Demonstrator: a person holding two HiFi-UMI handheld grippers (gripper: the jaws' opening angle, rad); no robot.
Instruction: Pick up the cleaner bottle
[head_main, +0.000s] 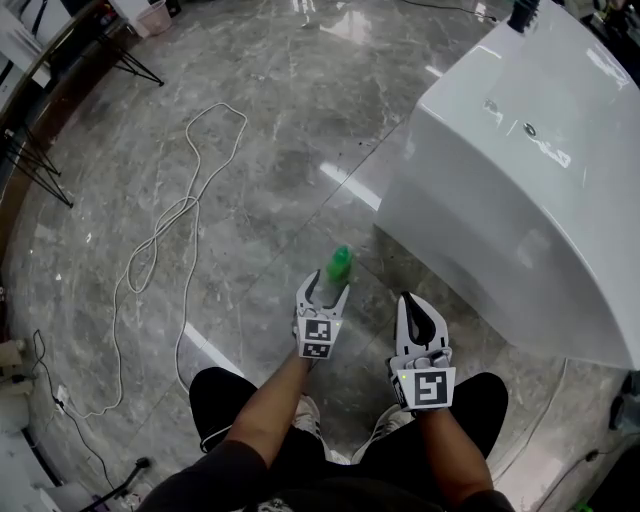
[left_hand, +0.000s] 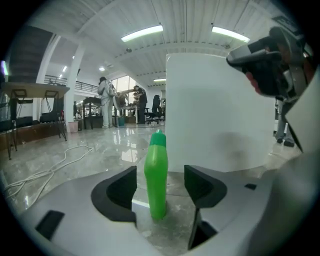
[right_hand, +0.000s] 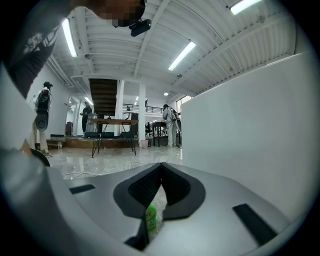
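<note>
Our left gripper (head_main: 325, 287) has its fingers spread, and the green bottle (head_main: 340, 264) stands on the floor (head_main: 250, 150) between them, untouched. Our right gripper (head_main: 417, 308) has its fingers pressed together. If one finger bumps first, the bottle may tip.

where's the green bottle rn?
Head view, centre: the green bottle stands upright on the floor between the left gripper's open jaws, left of the white tub.
</note>
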